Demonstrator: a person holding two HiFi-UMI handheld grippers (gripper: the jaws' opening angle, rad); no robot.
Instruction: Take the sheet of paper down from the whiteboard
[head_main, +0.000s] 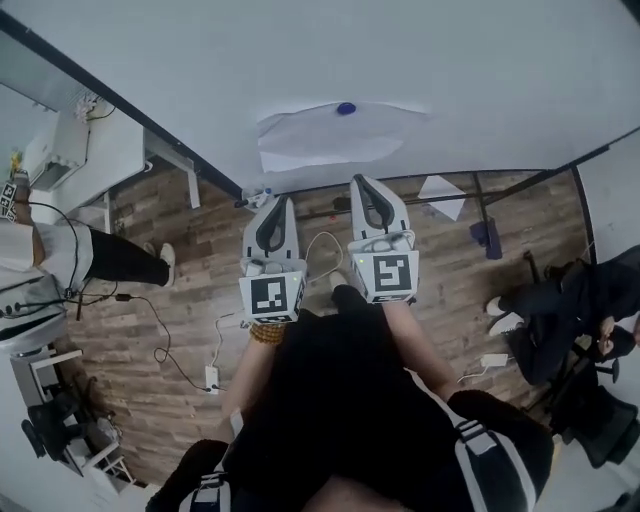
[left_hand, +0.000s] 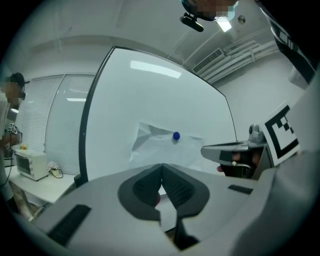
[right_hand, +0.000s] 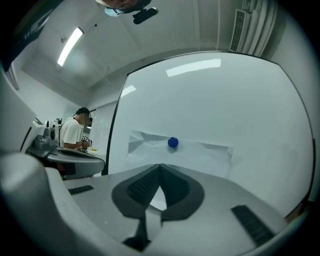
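Note:
A creased white sheet of paper (head_main: 325, 135) hangs on the whiteboard (head_main: 420, 60), pinned by a round blue magnet (head_main: 346, 108) at its top middle. The sheet (left_hand: 162, 147) and magnet (left_hand: 176, 135) show ahead in the left gripper view, and the same sheet (right_hand: 182, 155) and magnet (right_hand: 173, 142) in the right gripper view. My left gripper (head_main: 274, 205) and right gripper (head_main: 366, 185) point level at the board, side by side below the sheet and short of it. Both are shut with nothing held: left gripper (left_hand: 162, 166), right gripper (right_hand: 160, 166).
A person in a white shirt (right_hand: 70, 131) stands at a counter to the left. Another seated person (head_main: 565, 320) is at the right. Cables and a power strip (head_main: 212, 378) lie on the wood floor. The whiteboard's stand (head_main: 480, 200) crosses the floor.

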